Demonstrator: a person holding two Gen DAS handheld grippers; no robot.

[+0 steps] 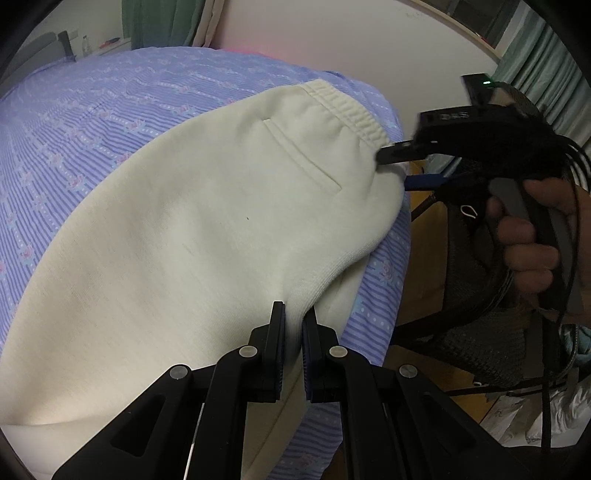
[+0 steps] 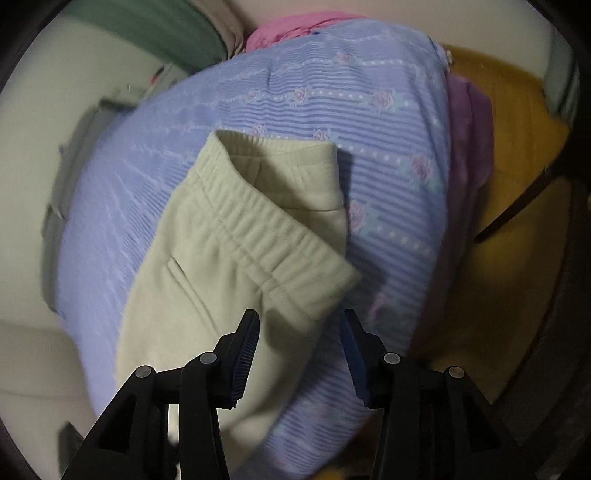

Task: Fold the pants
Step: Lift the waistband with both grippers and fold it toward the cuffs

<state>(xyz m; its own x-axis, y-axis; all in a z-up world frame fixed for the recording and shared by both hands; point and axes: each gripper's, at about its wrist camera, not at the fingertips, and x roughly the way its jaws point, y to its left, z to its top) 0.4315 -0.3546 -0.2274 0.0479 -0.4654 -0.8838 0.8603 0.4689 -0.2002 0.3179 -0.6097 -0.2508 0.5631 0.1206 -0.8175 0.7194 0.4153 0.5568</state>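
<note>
Left gripper (image 1: 294, 325): fingers pressing together, pinching a fold of the cream pants (image 1: 177, 229) at their near edge. Right gripper (image 2: 299, 325): jaws standing apart, gripping nothing, the waistband corner (image 2: 325, 284) lying just ahead between the tips. A person's hand (image 1: 532, 240) is gripping its handle. Pants: lying flat on the lilac floral bedsheet (image 1: 74, 122), elastic waistband (image 1: 351, 107) at the far end. Beyond: green curtain (image 1: 162, 22), pale wall (image 1: 332, 40).

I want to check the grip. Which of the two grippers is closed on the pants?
The left gripper: its fingers pinch a fold of the cream pants. The right gripper stands open around the waistband corner.
</note>
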